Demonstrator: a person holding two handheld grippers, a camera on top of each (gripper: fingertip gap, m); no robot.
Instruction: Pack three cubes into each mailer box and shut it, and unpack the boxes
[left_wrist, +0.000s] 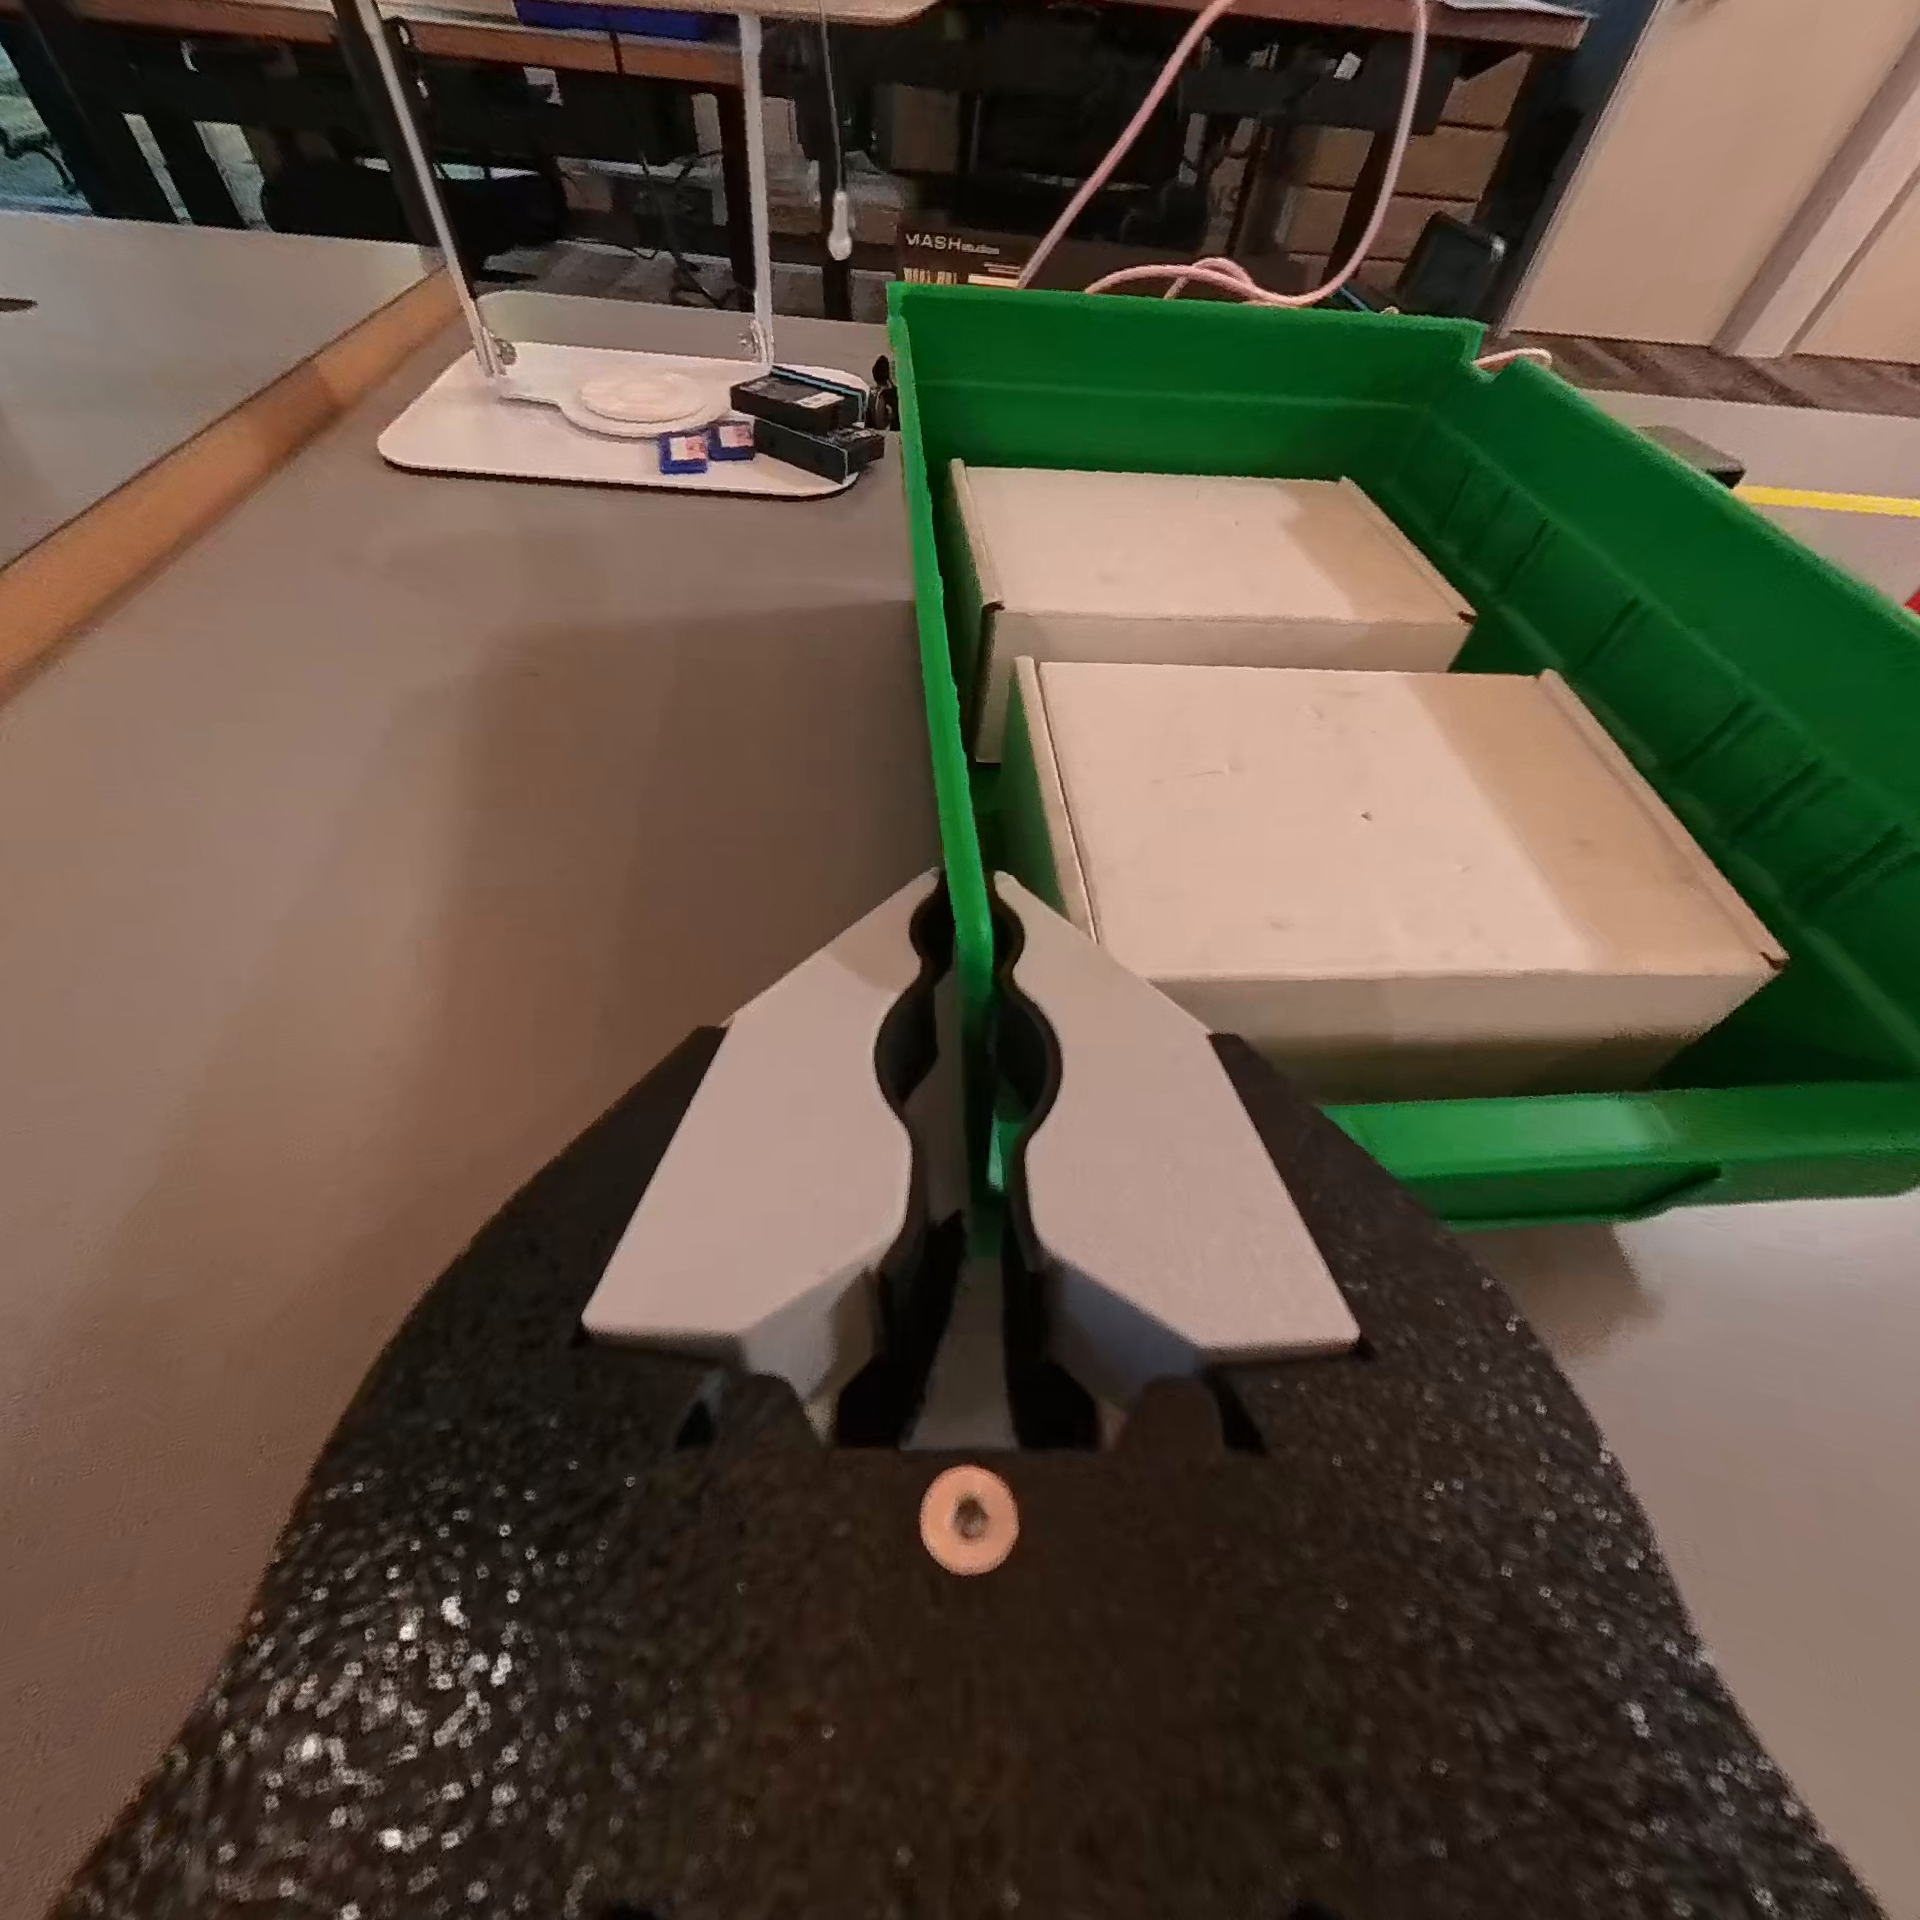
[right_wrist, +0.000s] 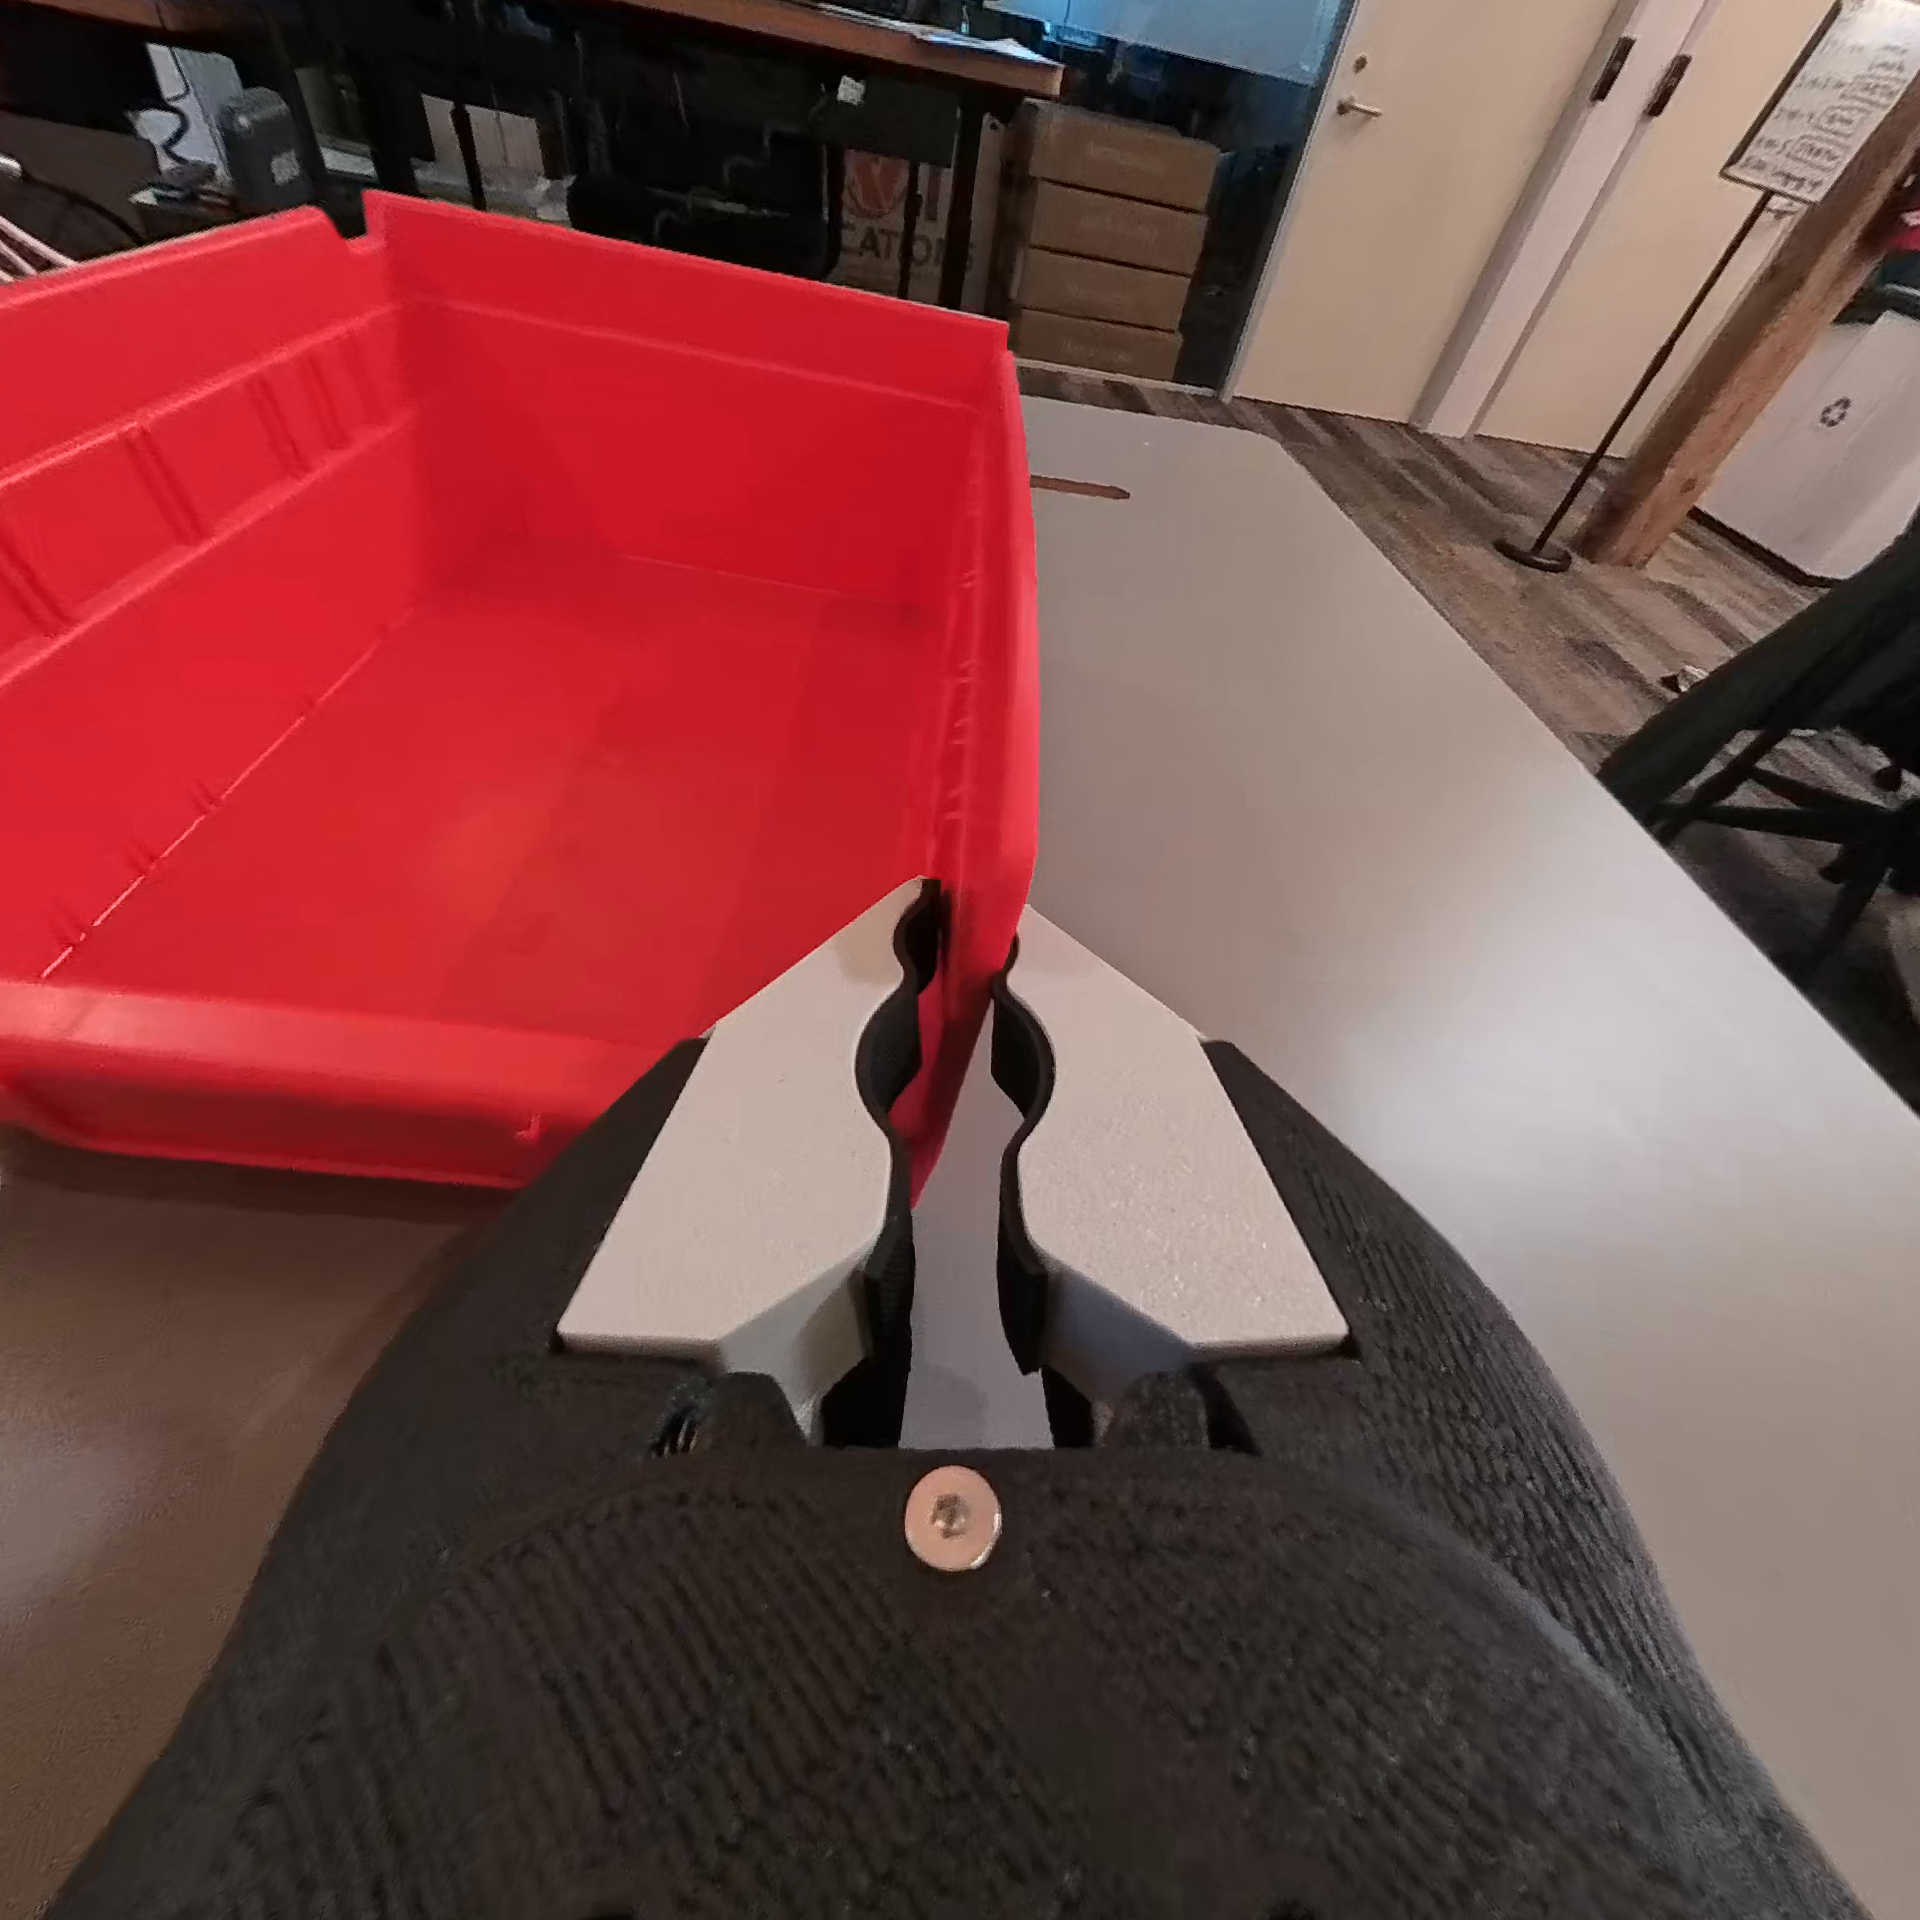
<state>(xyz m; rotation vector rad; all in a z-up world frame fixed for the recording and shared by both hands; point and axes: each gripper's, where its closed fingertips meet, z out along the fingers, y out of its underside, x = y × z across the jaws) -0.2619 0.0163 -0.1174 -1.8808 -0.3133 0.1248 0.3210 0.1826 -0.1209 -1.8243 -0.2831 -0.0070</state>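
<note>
1. Firstly, left wrist view: the left tool is clamped narrowly on the thin left side wall of the green bin, one finger outside the wall and one inside, near the bin's front corner. Judgement: a wall grip of this kind suits dragging or steadying the bin rather than reaching its contents.

2. Inside the green bin lie two closed white mailer boxes: the near mailer box sits just beside the tool's inner finger, the far mailer box behind it and touching or nearly touching it. No cubes are visible in either view; whether the boxes hold any cannot be told.

3. Surroundings, left view: a white stand base with small dark and blue items stands well apart at the far left on the counter. A pink cable hangs behind the bin. Nothing blocks the bin's near side.

4. Right wrist view: the right tool pinches the right side wall of the red bin near its front corner, likewise one finger inside, one outside. The red bin shows no contents.

5. Surroundings, right view: bare counter lies to the right; a dark chair stands off the counter's edge.
</note>
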